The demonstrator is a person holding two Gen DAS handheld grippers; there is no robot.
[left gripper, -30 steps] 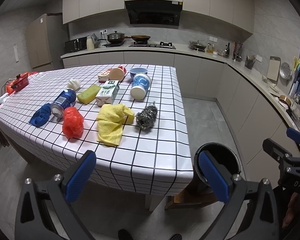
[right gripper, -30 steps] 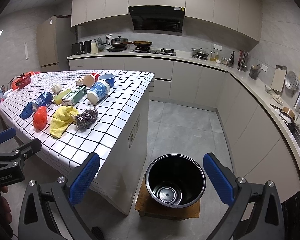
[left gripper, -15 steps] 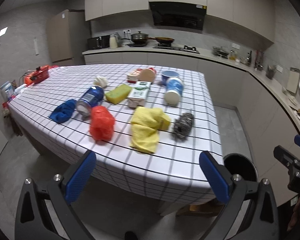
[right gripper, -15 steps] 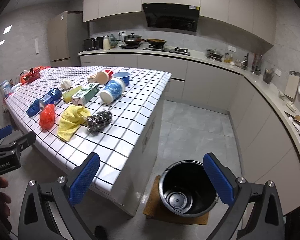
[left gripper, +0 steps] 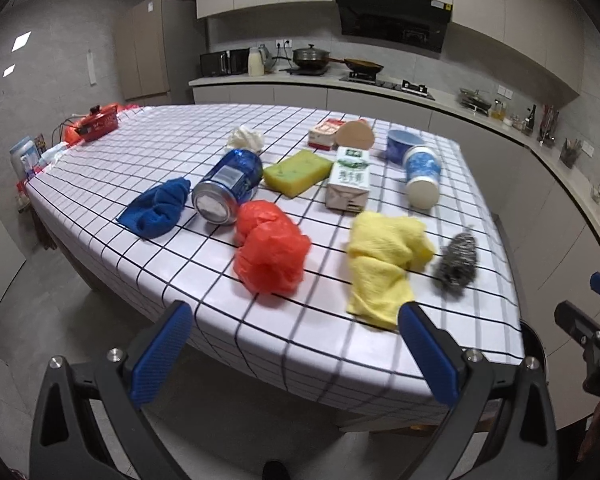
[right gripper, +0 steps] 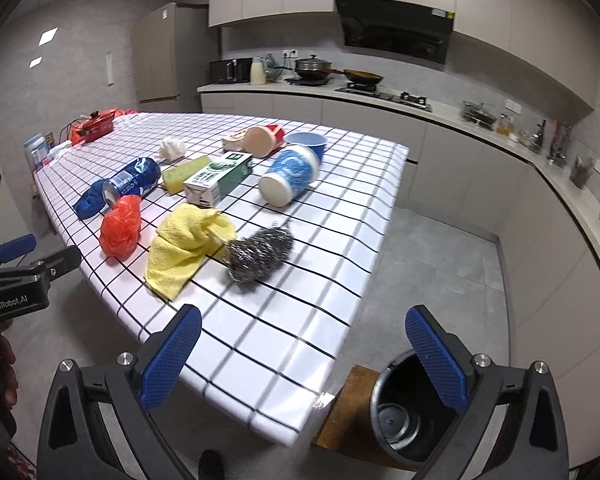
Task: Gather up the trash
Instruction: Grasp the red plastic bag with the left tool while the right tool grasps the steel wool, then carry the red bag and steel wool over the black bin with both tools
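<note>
On the checked table (left gripper: 148,148) lie a crumpled red plastic bag (left gripper: 271,254), a blue can (left gripper: 228,186) on its side, a milk carton (left gripper: 350,184), a blue-and-white cup (left gripper: 420,178) on its side and a white paper wad (left gripper: 245,138). My left gripper (left gripper: 296,354) is open and empty, in front of the table edge, below the red bag. My right gripper (right gripper: 306,356) is open and empty over the table's near corner. A black bin (right gripper: 404,412) stands on the floor below the right gripper's right finger.
A yellow cloth (left gripper: 384,264), steel scourer (left gripper: 456,262), yellow-green sponge (left gripper: 298,172), blue cloth (left gripper: 158,208), blue bowl (left gripper: 402,146), a small box and a tan-lidded red cup (left gripper: 354,136) also lie on the table. A red pot (left gripper: 98,124) sits at the far left corner. Counters run behind and right.
Both grippers have swung left and closer to the table. The objects look larger, and the bin has slid to the lower right of the right wrist view.
</note>
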